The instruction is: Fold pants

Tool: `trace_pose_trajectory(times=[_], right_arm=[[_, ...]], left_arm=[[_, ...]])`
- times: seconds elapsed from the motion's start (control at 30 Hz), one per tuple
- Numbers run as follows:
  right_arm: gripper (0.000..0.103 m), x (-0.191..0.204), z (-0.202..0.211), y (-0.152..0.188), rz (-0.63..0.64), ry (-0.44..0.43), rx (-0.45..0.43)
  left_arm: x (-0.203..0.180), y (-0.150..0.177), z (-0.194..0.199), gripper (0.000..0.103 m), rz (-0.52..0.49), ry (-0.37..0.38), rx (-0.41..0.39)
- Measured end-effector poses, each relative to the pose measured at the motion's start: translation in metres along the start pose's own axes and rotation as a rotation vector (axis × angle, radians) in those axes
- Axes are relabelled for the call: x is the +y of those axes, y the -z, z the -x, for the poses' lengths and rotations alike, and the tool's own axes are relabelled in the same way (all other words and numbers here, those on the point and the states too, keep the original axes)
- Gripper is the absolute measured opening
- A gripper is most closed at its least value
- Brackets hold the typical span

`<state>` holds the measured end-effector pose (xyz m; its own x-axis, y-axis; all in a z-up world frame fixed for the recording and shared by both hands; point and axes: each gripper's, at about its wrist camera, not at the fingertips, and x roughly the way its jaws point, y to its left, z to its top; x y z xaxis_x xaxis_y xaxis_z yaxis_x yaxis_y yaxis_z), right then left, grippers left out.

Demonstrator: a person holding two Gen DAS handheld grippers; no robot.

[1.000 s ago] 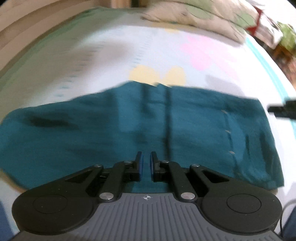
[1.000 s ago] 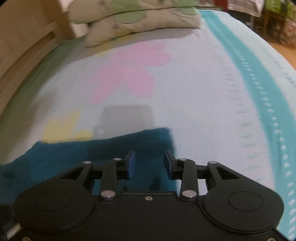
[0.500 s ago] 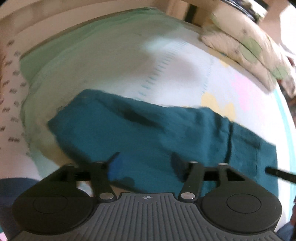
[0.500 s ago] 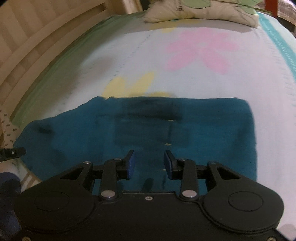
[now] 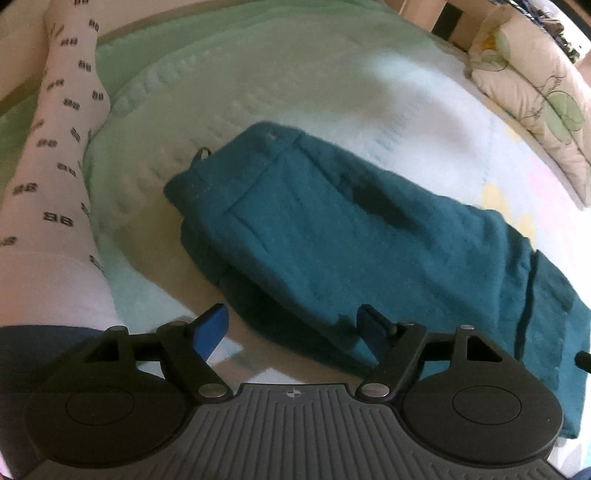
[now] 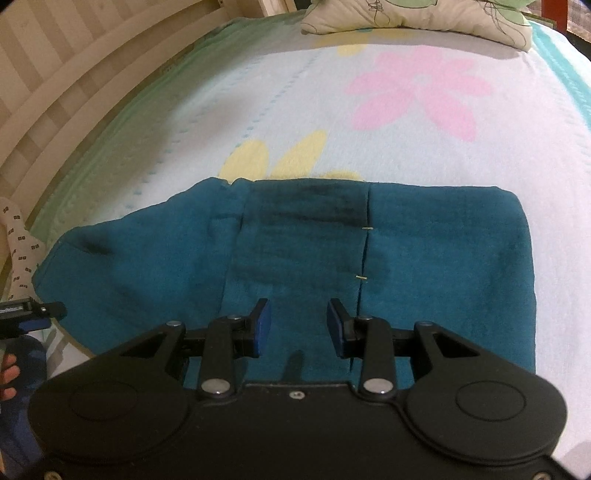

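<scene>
The teal pants (image 5: 354, 236) lie folded into a long band on the bed, running from near left to far right; they also show in the right wrist view (image 6: 295, 258) as a wide flat rectangle. My left gripper (image 5: 291, 326) is wide open and empty, hovering over the near left end of the pants. My right gripper (image 6: 298, 328) is open and empty, just above the middle of the pants' near edge. The left gripper's tip shows at the left edge of the right wrist view (image 6: 26, 314).
The bed sheet (image 6: 369, 122) is pale with pink and yellow flowers. A pillow (image 6: 413, 16) lies at the far end, also in the left wrist view (image 5: 535, 99). A leg in a patterned white sock (image 5: 55, 177) lies at the left. A wooden bed frame (image 6: 74, 74) runs along the left.
My left gripper has opened wide and swung left to the end of the pants. My right gripper has moved back and left over the pants, staying open.
</scene>
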<state>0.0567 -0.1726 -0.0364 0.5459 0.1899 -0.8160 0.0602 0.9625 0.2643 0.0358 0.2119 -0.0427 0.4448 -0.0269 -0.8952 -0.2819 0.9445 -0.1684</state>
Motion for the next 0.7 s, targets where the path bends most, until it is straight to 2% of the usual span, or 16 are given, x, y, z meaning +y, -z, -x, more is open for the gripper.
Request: trace_pose_trajectory(times=[0.2, 0.27, 0.37, 0.47, 0.7], right_arm=[[0.045, 0.003, -0.008, -0.001, 0.002, -0.009, 0.018], [0.045, 0.006, -0.012, -0.001, 0.005, -0.014, 0.024], [0.045, 0.012, -0.021, -0.002, 0.016, -0.026, 0.034], [0.045, 0.019, -0.028, -0.004, 0.03, -0.042, 0.039], [0.045, 0.041, -0.047, -0.013, 0.057, -0.083, 0.038]], left_arm=[[0.004, -0.007, -0.021, 0.077, 0.048, 0.008, 0.001], [0.005, -0.01, -0.025, 0.086, 0.064, 0.019, -0.006], [0.002, -0.014, -0.028, 0.091, 0.064, 0.025, -0.014], [-0.002, -0.018, -0.035, 0.102, 0.056, 0.043, -0.006], [-0.016, -0.008, -0.038, 0.102, -0.034, -0.02, -0.035]])
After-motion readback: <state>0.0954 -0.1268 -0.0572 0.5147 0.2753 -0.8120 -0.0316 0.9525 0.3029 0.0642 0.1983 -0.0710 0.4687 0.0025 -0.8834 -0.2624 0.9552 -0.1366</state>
